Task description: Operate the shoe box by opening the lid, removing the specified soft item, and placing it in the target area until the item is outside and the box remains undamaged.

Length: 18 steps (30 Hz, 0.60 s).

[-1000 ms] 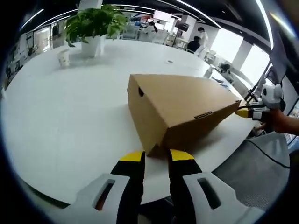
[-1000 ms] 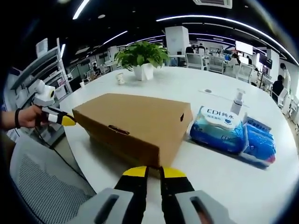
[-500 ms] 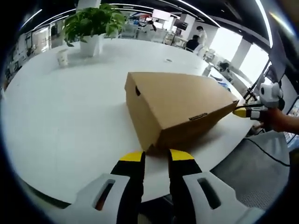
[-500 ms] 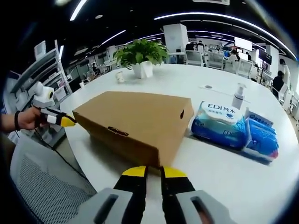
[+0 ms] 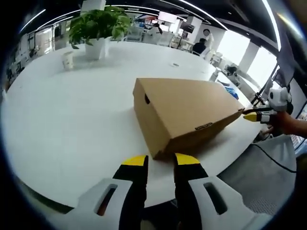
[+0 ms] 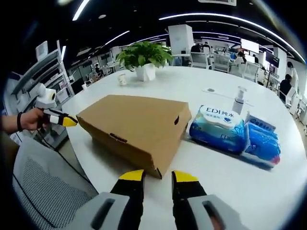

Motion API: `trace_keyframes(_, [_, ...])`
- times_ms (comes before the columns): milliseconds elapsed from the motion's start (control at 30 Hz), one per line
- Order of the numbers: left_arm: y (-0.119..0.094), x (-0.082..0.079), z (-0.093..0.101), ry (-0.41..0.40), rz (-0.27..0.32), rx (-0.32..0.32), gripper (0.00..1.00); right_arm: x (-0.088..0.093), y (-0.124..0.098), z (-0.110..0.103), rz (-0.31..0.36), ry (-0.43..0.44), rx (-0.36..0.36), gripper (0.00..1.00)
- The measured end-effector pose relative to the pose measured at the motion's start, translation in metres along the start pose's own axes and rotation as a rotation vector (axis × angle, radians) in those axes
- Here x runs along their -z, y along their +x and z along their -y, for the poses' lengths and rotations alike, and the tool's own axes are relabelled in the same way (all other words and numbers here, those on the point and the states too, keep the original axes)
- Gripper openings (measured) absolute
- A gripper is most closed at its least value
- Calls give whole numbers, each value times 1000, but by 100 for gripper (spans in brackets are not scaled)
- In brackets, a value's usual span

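In the left gripper view, the left gripper (image 5: 160, 165) is rising from the bottom edge with its yellow-tipped jaws standing a little apart and gripping nothing. Just beyond the tips, the near corner of the shoe box (image 5: 184, 112) is sitting on the white table (image 5: 72, 115); the tips are very near that corner, though I cannot tell whether they are touching it. The box is lying flat with its lid down (a small round hole is showing in its end wall). At its far right corner the right gripper (image 5: 253, 115) is coming in, held by a hand (image 5: 288, 123), its yellow tip just at the box edge. A potted plant (image 5: 96, 26) and a paper cup (image 5: 68, 59) are standing well apart from the box on the far side of the table.

In the right gripper view, the right gripper (image 6: 158, 178) is pointing at the near corner of the shoe box (image 6: 136, 127), its jaws parted with a clear gap and empty. The left gripper (image 6: 61, 120) is showing at the box's left end, held in a hand (image 6: 24, 120), and whether its jaws are parted I cannot tell from here. A pack of wet wipes (image 6: 218, 129) is lying just beside the box's right end, with a blue pack (image 6: 261, 143) next to it and a pump bottle (image 6: 238, 100) behind
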State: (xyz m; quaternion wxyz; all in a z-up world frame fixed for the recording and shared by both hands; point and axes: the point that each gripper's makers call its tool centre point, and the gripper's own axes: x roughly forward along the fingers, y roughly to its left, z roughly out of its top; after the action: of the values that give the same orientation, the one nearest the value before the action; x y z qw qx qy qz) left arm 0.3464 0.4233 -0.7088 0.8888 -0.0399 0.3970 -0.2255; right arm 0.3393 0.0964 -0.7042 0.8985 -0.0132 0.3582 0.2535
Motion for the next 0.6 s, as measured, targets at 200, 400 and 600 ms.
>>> trace_keyframes(200, [-18, -16, 9, -5, 41, 7, 26, -20, -6, -3, 45, 2, -32, 23])
trace_keyframes(400, [-20, -42, 15, -39, 94, 18, 28, -35, 1, -5, 71, 53, -49, 23])
trace_keyframes(600, [-5, -50, 16, -100, 99, 22, 29, -35, 12, -10, 58, 105, -68, 28])
